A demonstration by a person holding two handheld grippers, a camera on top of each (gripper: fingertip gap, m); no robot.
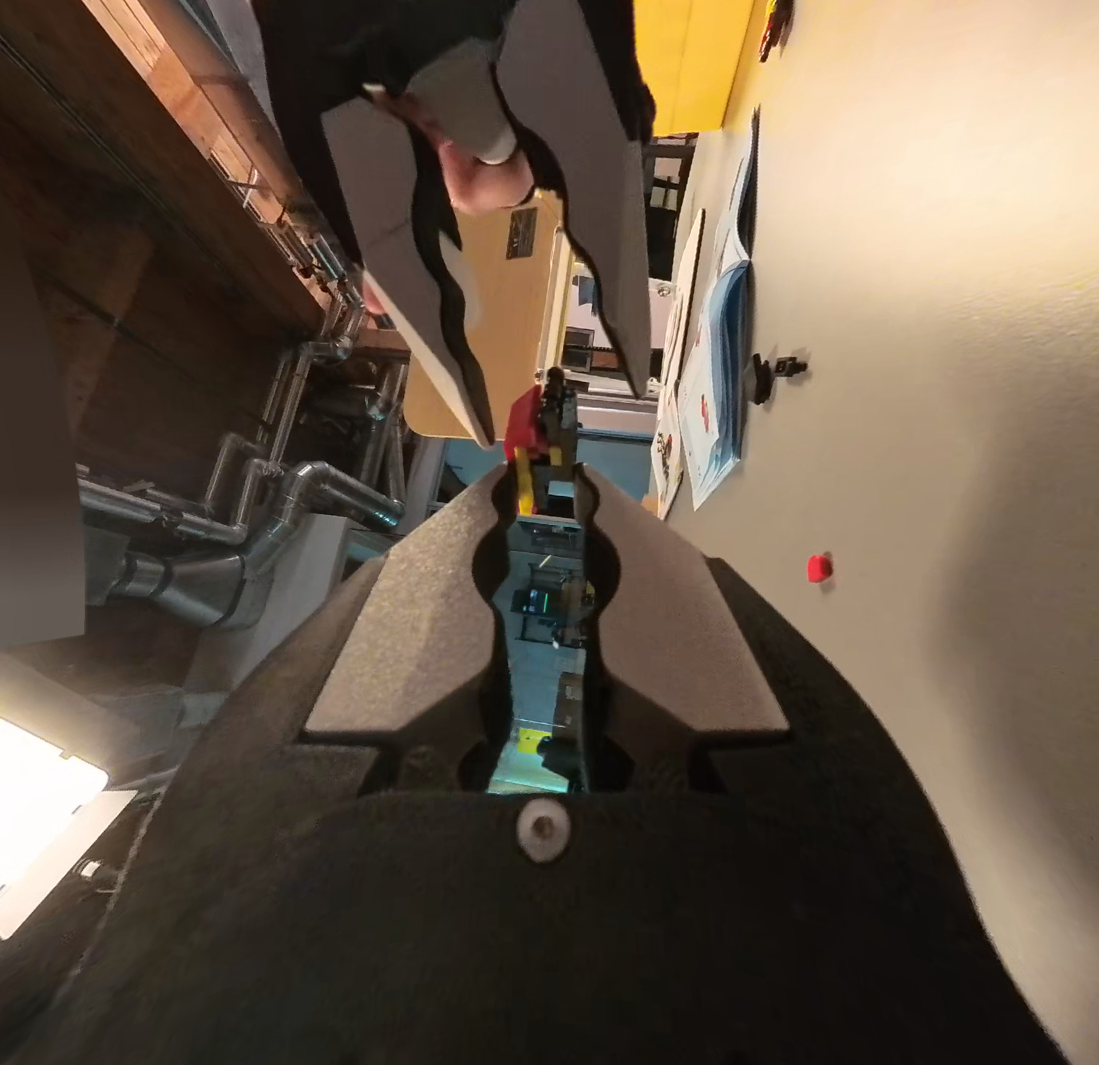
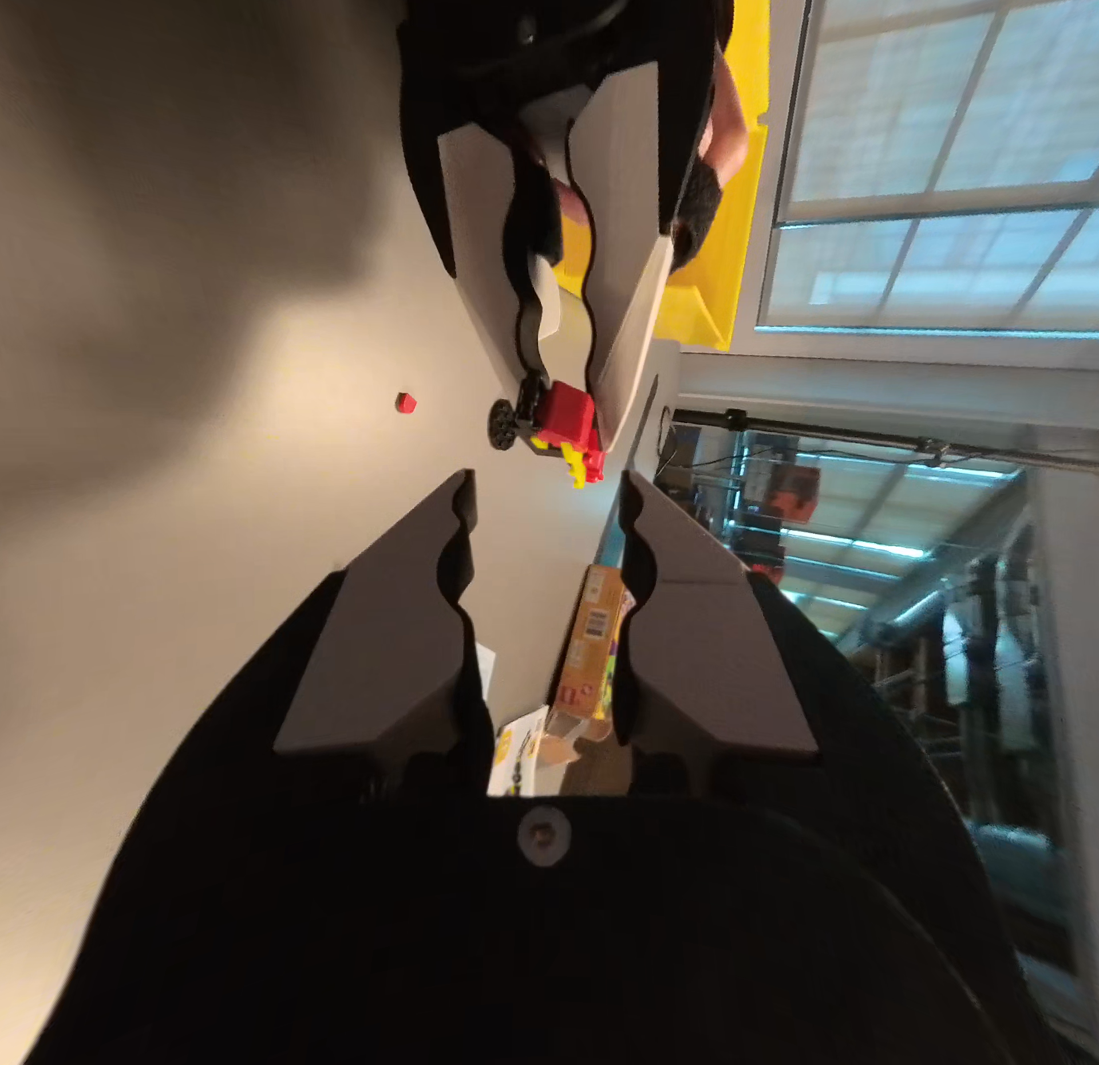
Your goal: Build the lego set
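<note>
With our left gripper [image 1: 544, 483] clamped on the small red, yellow and black lego car [image 1: 544, 435] at frame centre, we should steady it while our empty, open right gripper [image 2: 547, 489] approaches slowly.

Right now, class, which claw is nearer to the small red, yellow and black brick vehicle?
Left. The left claw is shut on the small red, yellow and black brick vehicle. The right claw is open and sits just short of it, not touching.

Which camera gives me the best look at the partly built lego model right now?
The right wrist view: the lego model shows side-on, unobstructed, with its wheel, red block and yellow pieces, held in the left gripper. The left wrist view catches it end-on, partly hidden between that gripper's own fingertips.
</note>
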